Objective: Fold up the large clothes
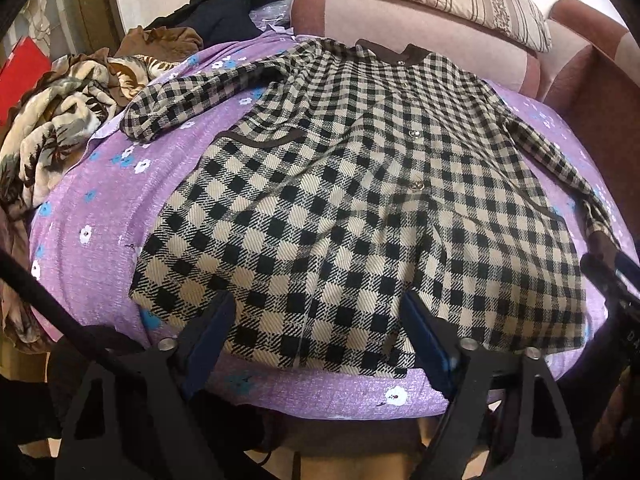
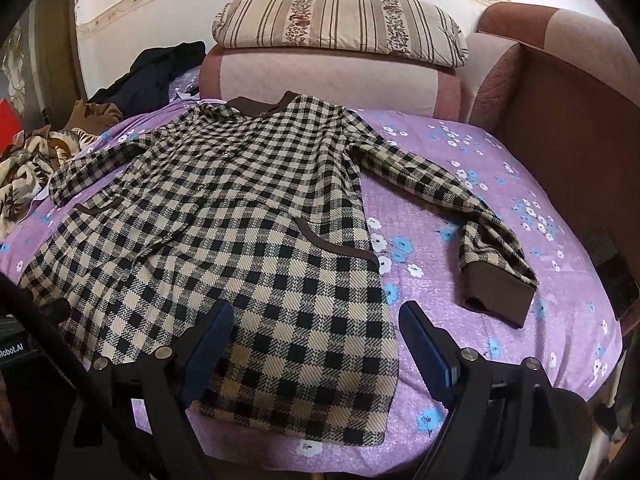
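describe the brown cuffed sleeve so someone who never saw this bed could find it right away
Start at the bed with the purple flowered sheet, where a beige-and-black checked coat lies spread flat, collar toward the striped pillow. The sleeve runs out from the coat's shoulder across bare sheet toward the sofa arm. Unlike the other sleeve, its wide brown cuff shows plainly.

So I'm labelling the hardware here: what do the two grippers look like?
Both look alike: the left gripper and right gripper have black angular bodies with cut-outs, round silver bolts, and two dark blue flat pads. A black cable crosses the left view's corner. No hand or sleeve shows.
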The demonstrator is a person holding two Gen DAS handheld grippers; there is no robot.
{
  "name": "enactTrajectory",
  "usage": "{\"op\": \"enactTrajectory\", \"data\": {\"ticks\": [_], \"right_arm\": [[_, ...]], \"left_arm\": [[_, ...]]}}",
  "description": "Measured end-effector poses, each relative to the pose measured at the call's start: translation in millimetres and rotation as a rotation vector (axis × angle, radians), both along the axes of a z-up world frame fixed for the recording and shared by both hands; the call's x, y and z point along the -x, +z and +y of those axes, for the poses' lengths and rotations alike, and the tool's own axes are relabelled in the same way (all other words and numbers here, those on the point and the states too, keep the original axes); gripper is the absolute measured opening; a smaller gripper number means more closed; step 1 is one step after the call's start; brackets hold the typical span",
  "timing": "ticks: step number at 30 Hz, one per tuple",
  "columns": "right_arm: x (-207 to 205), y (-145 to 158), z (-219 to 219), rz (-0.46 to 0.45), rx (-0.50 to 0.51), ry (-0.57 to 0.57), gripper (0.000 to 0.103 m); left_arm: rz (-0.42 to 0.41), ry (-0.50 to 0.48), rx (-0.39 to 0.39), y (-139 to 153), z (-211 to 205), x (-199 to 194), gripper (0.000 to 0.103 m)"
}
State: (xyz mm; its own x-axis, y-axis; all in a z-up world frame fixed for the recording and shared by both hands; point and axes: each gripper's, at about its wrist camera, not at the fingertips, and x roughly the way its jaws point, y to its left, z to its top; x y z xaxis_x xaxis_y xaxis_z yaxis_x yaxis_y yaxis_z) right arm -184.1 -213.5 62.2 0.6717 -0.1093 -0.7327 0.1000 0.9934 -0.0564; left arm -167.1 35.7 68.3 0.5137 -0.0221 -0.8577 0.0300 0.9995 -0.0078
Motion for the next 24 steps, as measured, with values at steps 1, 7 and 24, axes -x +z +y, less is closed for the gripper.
{"op": "enactTrajectory", "data": {"ticks": [1,7,24], "right_arm": [[-1.4,0.3,0.4,-0.003,0.0,0.004,0.088],[-25.1,11.5,4.4,-0.058,0.016,0.054,0.088],[-102.8,-10.0,-0.6,-0.069,0.053,0.082,0.088]], "left_arm": [[0.002,-0.005,-0.009,-0.5,-1.0,0.4,0.074],[0.002,0.002,-0.006,5.6,10.9,-10.6,0.066],[-0.135,0.518,0.028,16.1,208.0,-154.7,0.068]]}}
